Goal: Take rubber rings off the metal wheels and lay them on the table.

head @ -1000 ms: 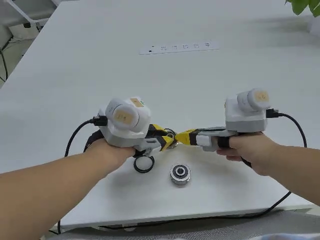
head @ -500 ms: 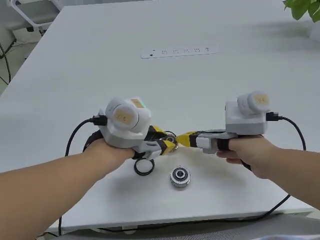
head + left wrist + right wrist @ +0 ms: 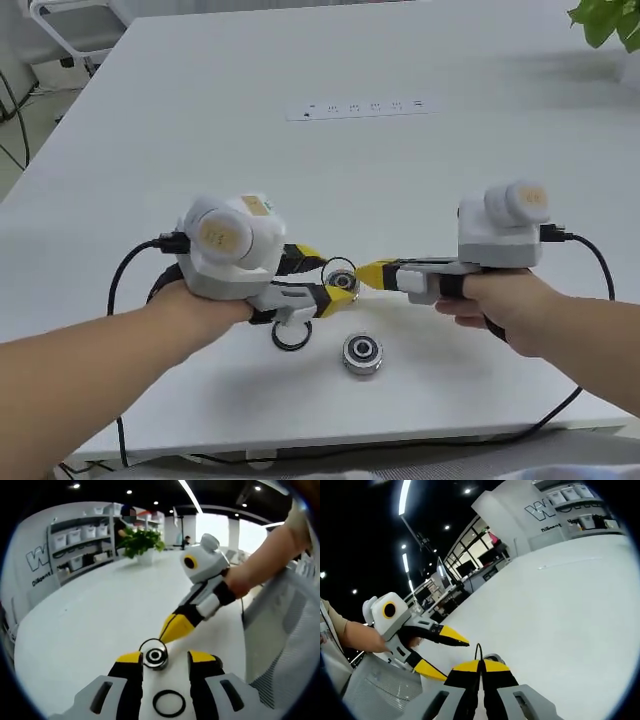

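The left gripper (image 3: 166, 657) has its jaws set apart, with a metal wheel (image 3: 155, 658) between the yellow tips. The wheel sits close against one jaw and a gap is visible to the other, so no clamping is evident. The right gripper (image 3: 480, 666) has its jaws pressed together on a thin black rubber ring (image 3: 151, 640). The ring stands as a loop over the wheel's upper edge and runs into the right gripper's tips. In the head view, the left gripper (image 3: 325, 277) and right gripper (image 3: 365, 275) meet tip to tip above the near part of the white table (image 3: 200, 120). A loose ring (image 3: 291, 335) lies flat on the table just below the left gripper. A second wheel (image 3: 362, 352) rests on the table near it, apart from both grippers. A power strip (image 3: 362, 107) lies well beyond the work area. A cable (image 3: 125, 275) leads away from the left gripper.
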`<state>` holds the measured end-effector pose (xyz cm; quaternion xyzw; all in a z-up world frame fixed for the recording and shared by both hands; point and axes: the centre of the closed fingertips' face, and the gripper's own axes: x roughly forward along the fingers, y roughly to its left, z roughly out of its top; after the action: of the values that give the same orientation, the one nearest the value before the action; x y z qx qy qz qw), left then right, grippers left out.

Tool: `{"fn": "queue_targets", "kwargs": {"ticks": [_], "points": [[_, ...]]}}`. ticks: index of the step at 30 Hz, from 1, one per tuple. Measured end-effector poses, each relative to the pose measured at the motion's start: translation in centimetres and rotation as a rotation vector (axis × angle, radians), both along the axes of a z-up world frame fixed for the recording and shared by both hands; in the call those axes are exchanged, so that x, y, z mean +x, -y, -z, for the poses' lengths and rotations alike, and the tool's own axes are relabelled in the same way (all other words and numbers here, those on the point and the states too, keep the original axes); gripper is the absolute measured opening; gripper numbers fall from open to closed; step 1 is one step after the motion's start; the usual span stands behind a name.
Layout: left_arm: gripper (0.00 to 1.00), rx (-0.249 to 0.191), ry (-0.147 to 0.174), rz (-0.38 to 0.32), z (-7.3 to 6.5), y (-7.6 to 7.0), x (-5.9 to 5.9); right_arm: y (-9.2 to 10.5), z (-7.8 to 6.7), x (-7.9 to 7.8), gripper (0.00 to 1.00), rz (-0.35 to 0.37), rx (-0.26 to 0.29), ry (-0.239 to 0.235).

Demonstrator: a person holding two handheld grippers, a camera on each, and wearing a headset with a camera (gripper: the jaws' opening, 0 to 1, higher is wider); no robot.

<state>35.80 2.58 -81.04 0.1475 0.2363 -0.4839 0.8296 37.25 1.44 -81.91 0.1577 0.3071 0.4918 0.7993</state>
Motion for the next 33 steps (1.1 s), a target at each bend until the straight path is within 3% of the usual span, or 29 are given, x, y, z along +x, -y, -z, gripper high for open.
{"fn": "queue_targets", "kwargs": {"ticks": [10, 16, 20, 33], "points": [[0.48, -0.033, 0.012, -0.003, -1.5, -1.9, -1.5, -0.4, -1.3, -0.4, 0.00, 0.005, 0.040, -0.004], [0.52, -0.032, 0.018, -0.016, -2.1, -3.4, -2.4, -0.9, -1.7, -0.9, 0.00, -0.008, 0.044, -0.001], [0.56, -0.055, 0.022, -0.032, -2.6, -4.4, -2.7, -1.0, -1.9, -1.0, 0.00, -0.005, 0.047, -0.001], [0.65, -0.037, 0.029, -0.075, -2.3, -6.8, -4.1, -2.5, -2.1, -2.3, 0.00, -0.041, 0.048, -0.015]]}}
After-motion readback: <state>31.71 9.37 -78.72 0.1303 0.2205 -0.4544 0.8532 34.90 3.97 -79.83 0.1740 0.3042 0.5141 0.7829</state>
